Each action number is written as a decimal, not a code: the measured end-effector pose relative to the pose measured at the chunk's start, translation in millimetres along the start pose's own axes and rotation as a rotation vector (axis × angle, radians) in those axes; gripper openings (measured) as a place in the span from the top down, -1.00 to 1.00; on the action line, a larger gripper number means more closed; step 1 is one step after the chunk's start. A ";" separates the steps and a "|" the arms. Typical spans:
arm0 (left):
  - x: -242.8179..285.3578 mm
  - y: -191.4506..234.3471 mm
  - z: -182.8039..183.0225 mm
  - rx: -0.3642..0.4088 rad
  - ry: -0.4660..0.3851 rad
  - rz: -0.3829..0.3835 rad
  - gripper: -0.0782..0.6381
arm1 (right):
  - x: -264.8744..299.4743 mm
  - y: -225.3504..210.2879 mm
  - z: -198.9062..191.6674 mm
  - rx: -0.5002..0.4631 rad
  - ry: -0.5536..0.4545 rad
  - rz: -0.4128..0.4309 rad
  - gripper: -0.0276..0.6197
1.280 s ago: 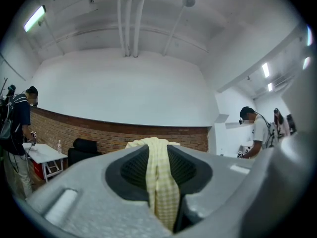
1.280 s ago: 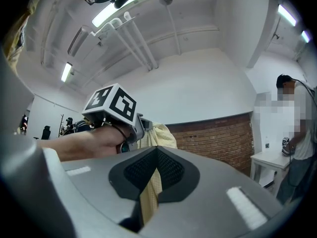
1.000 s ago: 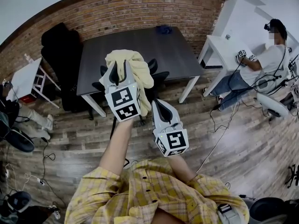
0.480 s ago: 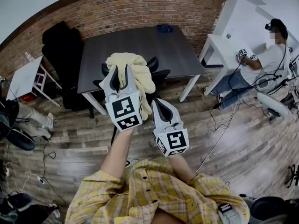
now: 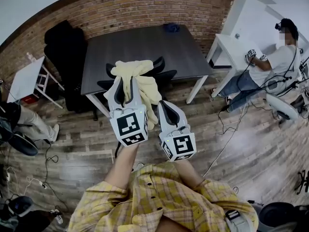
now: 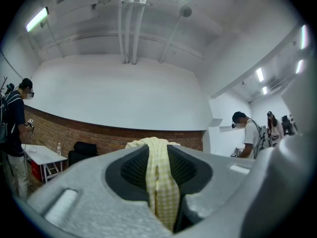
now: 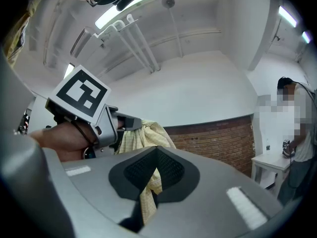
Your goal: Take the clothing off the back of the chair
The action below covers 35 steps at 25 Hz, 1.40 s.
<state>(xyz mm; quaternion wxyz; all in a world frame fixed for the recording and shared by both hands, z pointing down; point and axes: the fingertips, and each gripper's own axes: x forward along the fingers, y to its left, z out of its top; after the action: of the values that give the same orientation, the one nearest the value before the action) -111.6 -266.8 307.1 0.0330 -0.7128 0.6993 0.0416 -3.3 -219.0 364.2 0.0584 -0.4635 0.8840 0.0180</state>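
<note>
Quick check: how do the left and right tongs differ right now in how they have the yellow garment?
The left tongs sit higher and further out in the head view; the right tongs sit lower, nearer the body. The left tongs have the yellow garment bunched over their tips; the right tongs have only a hanging strip of it in their slit. Shared: both appear closed on that same garment.

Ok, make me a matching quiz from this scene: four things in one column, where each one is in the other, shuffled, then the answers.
1. yellow garment
2. blue object
3. brick wall
4. person in white shirt

A. behind the dark table
B. at the white table, right side
C. clamped in the left claw
D. on the dark table's far edge

Pairs: 1-C, 2-D, 3-A, 4-B
</note>
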 end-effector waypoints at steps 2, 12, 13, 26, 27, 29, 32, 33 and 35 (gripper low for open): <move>-7.6 -1.5 -0.2 0.001 -0.004 -0.004 0.47 | -0.7 -0.5 0.1 0.004 -0.002 -0.006 0.90; -35.2 -3.4 -2.9 -0.006 -0.005 -0.025 0.46 | -2.3 4.9 -1.1 0.010 0.002 -0.017 0.90; -38.1 -3.3 -4.5 -0.007 -0.004 -0.028 0.46 | -3.0 6.1 -1.4 0.011 0.001 -0.019 0.90; -65.0 -12.4 -39.2 -0.012 0.046 -0.049 0.46 | -6.6 12.6 -8.4 0.018 0.012 -0.017 0.90; -67.5 -13.2 -40.2 -0.010 0.044 -0.051 0.46 | -6.7 13.3 -9.4 0.019 0.013 -0.018 0.90; -71.4 -13.9 -41.9 -0.007 0.043 -0.054 0.46 | -6.1 14.5 -10.1 0.021 0.015 -0.020 0.90; -75.1 -14.0 -45.9 -0.010 0.054 -0.054 0.46 | -6.4 15.6 -10.2 0.021 0.019 -0.021 0.90; -76.1 -14.4 -48.3 -0.013 0.060 -0.055 0.46 | -7.6 15.9 -11.1 0.021 0.021 -0.020 0.90; -78.7 -15.4 -53.4 -0.018 0.073 -0.057 0.46 | -10.2 16.7 -13.4 0.022 0.026 -0.019 0.90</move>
<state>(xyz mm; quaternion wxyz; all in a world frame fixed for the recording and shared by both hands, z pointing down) -97.0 -193.8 368.3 0.0023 -0.7338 0.6791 0.0207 -12.4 -202.3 378.3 0.0522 -0.4714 0.8803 0.0020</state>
